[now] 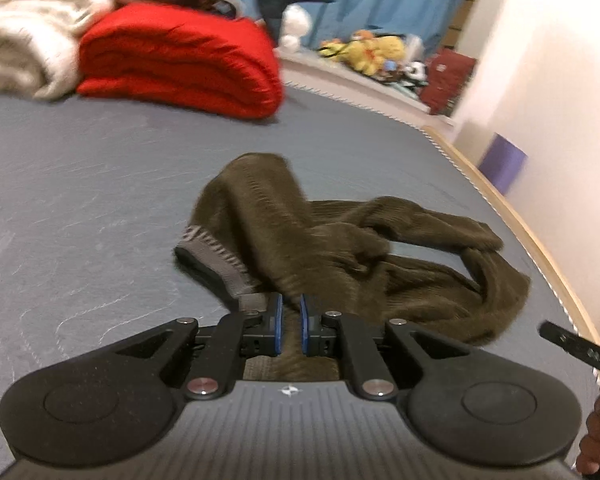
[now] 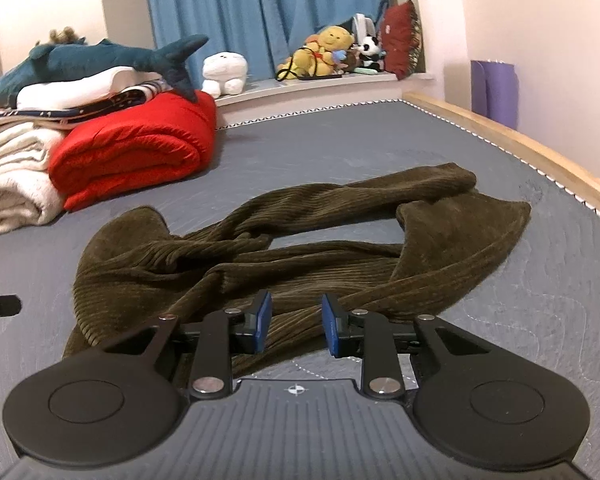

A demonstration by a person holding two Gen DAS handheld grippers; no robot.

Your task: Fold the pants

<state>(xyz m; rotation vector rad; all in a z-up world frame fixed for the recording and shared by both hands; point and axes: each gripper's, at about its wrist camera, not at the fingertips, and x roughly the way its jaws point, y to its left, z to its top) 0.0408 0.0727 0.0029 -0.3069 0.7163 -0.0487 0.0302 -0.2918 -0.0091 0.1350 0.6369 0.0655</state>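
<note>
- Grey mattress (image 2: 340,140) was the work surface; blue curtain (image 2: 260,12) and plush toys (image 2: 328,52) sat behind it on the sill, wood bed rail (image 2: 520,136) along the right.
- Red folded blanket (image 2: 136,148) and cream blankets (image 2: 12,168) were stacked at far left, shark plush (image 2: 100,60) on top. All well apart from the pants.
- Olive corduroy pants (image 2: 260,248) lay crumpled mid-mattress, legs twisted into a loop, and bare mattress showed through the gap.
- Your left gripper (image 1: 290,322) was at the waistband end, with the grey inner band (image 1: 216,256) just to its left. Its blue pads (image 1: 276,320) were nearly together with a fold of corduroy between them, so it looked clamped on the pants. The left view was motion-blurred.
- Your right gripper (image 2: 296,322) sat low over the near edge of the pants, with fabric running between and under its fingers. Its pads (image 2: 264,320) stood clearly apart and were not pressing the cloth, so nothing was held.
- In the left view, your other hand (image 1: 598,440) and its tool showed at the lower right edge, beside the pants' right side.
</note>
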